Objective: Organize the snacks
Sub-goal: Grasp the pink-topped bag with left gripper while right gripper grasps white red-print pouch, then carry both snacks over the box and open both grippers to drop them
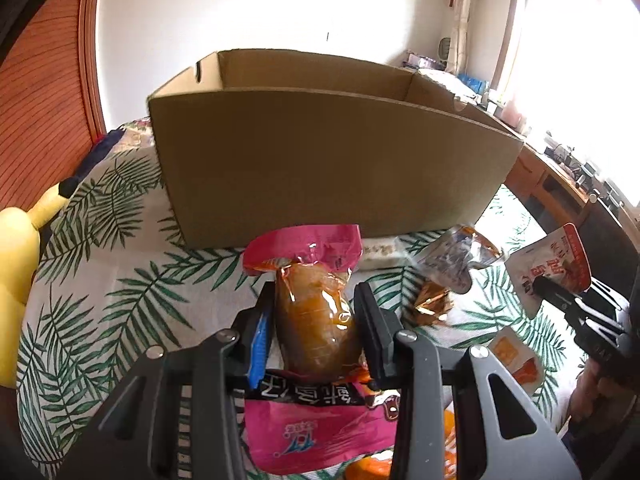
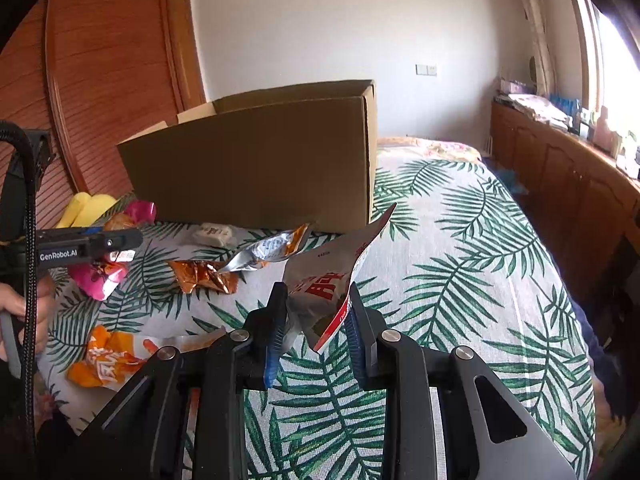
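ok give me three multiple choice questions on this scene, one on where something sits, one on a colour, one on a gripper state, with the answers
1. Where does the cardboard box stand?
A. on the leaf-print bedspread, beyond the loose snacks
B. on the wooden counter by the window
C. on the floor

2. What colour is the packet held by the left gripper?
A. green
B. pink, with a clear window showing brown food
C. plain white

3. What is the state of the right gripper?
A. open and empty
B. shut on the box flap
C. shut on a silver and red pouch

Answers:
1 A, the box rests on the bedspread behind the scattered wrappers.
2 B, pink ends stick out past both fingers.
3 C, the pouch is pinched between its fingers, lifted off the cloth.
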Demonstrator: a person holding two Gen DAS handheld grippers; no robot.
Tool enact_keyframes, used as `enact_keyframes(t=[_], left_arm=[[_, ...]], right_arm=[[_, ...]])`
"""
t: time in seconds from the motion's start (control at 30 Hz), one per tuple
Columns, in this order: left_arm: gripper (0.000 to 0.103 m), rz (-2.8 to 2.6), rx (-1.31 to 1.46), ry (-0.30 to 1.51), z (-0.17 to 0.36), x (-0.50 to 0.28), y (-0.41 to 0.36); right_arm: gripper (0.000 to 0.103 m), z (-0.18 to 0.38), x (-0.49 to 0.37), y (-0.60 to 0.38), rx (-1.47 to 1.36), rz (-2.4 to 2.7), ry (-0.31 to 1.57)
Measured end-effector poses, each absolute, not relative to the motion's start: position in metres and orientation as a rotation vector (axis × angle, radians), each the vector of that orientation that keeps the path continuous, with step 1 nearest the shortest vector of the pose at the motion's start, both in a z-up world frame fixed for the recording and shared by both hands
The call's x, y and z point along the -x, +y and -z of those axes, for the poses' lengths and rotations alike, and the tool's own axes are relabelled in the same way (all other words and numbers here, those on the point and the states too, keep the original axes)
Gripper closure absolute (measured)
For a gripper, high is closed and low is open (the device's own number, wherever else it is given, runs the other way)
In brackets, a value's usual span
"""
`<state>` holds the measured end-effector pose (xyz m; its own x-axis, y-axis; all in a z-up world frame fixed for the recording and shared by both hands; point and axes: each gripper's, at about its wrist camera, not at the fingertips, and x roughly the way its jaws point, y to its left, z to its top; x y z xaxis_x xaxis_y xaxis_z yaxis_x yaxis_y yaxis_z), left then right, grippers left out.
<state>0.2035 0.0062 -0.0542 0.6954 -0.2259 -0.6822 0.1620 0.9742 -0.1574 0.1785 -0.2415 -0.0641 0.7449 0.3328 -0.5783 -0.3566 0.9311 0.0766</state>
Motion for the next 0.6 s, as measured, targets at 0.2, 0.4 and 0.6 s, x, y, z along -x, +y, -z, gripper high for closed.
enact_keyframes(t=[0.2, 0.4, 0.6], left_arm=[[0.065, 0.251, 0.084, 0.746, 0.044, -0.202, -0.007], [0.065, 0.277, 0.083, 0.744, 0.042, -0.201, -0.013], [0.065, 0.289, 0.089, 0.742, 0.042, -0.202, -0.015]], right_arm=[[0.077, 0.060, -0.174, -0.245, 0.041, -0.373, 0.606], [0.077, 0.058, -0.176, -0.256, 0.008, -0.361, 0.630], [0.077, 0.051, -0.172, -0.262, 0.034, -0.337, 0.622]])
